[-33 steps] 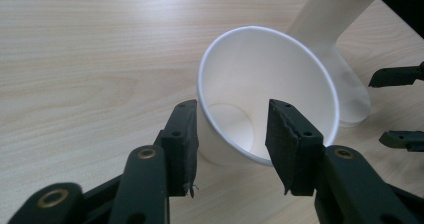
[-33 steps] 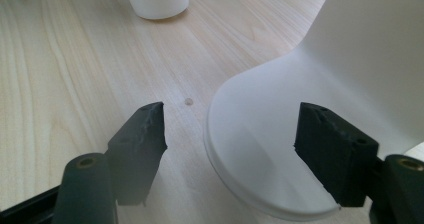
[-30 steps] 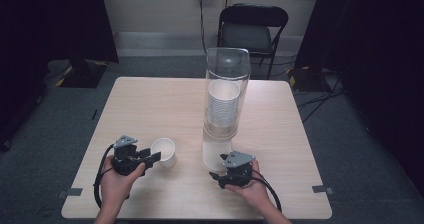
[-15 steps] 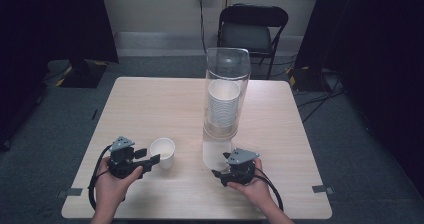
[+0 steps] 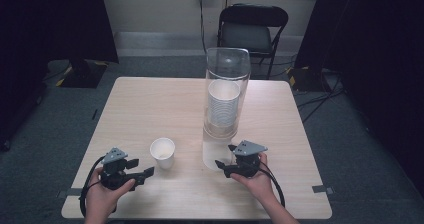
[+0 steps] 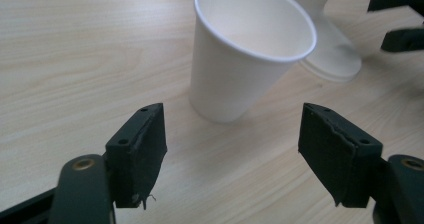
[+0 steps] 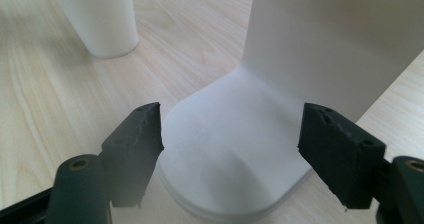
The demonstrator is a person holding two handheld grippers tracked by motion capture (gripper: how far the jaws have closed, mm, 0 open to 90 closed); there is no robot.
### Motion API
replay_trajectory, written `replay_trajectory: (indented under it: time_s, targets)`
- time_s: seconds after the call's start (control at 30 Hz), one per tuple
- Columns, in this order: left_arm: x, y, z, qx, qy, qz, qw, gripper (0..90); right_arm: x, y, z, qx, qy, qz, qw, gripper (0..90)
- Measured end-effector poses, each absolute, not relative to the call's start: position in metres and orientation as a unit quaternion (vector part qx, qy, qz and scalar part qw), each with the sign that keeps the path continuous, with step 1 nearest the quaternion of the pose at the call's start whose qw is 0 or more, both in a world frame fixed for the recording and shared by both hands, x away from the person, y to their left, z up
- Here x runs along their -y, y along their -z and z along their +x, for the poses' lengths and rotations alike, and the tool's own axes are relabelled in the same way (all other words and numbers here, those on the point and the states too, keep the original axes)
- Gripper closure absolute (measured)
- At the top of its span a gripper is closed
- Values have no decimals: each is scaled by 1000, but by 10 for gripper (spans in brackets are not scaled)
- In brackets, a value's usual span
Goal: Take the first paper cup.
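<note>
Both grippers pulled back toward tabletop (image 5: 150, 104) front edge vs. earlier. L gripper (image 5: 142, 170): jaws wide, empty, aimed at paper cup (image 5: 163, 152), upright, just ahead. R gripper (image 5: 225, 163): wide, empty, at cup dispenser (image 5: 224, 109) base. Risk: light cup tips if one jaw nudges it first.

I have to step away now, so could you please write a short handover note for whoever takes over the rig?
Left gripper: open, holding nothing, aimed at the paper cup, which stands upright on the table, just ahead of the jaws.
Right gripper: open, holding nothing, at the white base of the cup dispenser.
Done: one cup is out, to the left of the dispenser.
Left: the dispenser's clear tube holds a stack of cups; probably the next one is to be pulled from below.
</note>
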State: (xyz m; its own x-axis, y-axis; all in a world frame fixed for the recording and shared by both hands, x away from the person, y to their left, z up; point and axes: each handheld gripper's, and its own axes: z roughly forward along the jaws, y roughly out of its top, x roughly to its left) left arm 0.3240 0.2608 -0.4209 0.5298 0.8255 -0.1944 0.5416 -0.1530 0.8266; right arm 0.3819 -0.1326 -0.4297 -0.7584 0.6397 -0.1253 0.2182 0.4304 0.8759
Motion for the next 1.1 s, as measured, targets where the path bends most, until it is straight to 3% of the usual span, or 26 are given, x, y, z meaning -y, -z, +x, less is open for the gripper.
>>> replay_trajectory:
  time_s: [0.1, 0.47, 0.63, 1.1]
  targets:
    - [-261, 428, 324, -441, -165, 754, 458, 259, 132, 428, 384, -815, -466, 264, 221, 253]
    - [-253, 468, 336, -415, -131, 789, 434, 176, 133, 412, 390, -790, -491, 285, 230, 237]
    - [-248, 474, 337, -367, -150, 806, 440, 157, 130, 405, 392, -786, -499, 285, 230, 234]
    - [-234, 475, 331, -345, -194, 828, 397, 141, 122, 384, 398, -756, -534, 285, 249, 238]
